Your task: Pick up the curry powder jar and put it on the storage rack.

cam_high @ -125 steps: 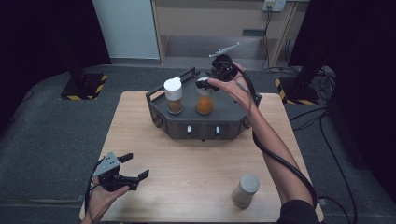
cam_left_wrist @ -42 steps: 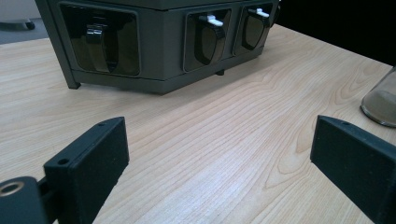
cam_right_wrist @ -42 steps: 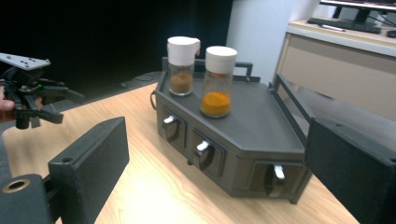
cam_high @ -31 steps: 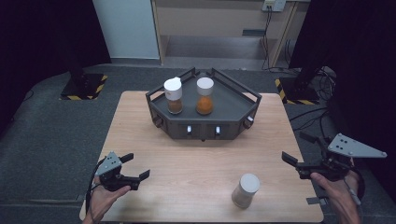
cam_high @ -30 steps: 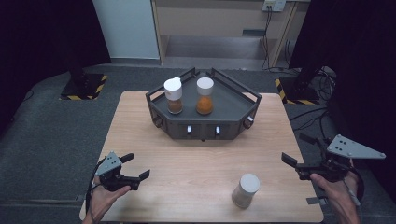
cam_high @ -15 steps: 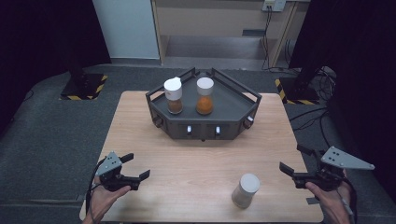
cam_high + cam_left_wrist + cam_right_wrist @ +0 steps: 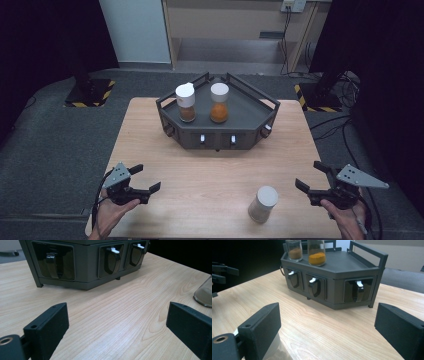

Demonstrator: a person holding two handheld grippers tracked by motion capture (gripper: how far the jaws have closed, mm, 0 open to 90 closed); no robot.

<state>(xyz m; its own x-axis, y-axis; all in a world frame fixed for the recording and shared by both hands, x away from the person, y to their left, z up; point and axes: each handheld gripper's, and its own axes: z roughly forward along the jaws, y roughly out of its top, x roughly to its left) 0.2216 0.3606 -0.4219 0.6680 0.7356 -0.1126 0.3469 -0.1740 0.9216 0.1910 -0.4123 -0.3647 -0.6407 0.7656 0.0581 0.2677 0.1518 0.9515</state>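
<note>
A dark grey rack (image 7: pixel 248 109) stands at the middle back of the wooden table (image 7: pixel 200 165). On it stand a brown spice jar (image 7: pixel 185 102) and an orange spice jar (image 7: pixel 219 103), both with white lids. A third white-lidded jar (image 7: pixel 263 204) stands on the table at the front right. My right gripper (image 7: pixel 309 175) is open just right of that jar, apart from it, with nothing between its jaws. My left gripper (image 7: pixel 145 178) rests open at the front left. In the right gripper view the rack (image 7: pixel 359 267) lies ahead of the open jaws.
The rack's front wall (image 7: pixel 85 265) carries several small levers. The third jar (image 7: pixel 203 293) sits at the right edge of the left gripper view. Dark floor surrounds the table; cables lie on the floor at the right.
My right gripper has sunk toward the table at the front right, still open. Earlier it was at the orange jar on the rack. The left gripper has kept still.
</note>
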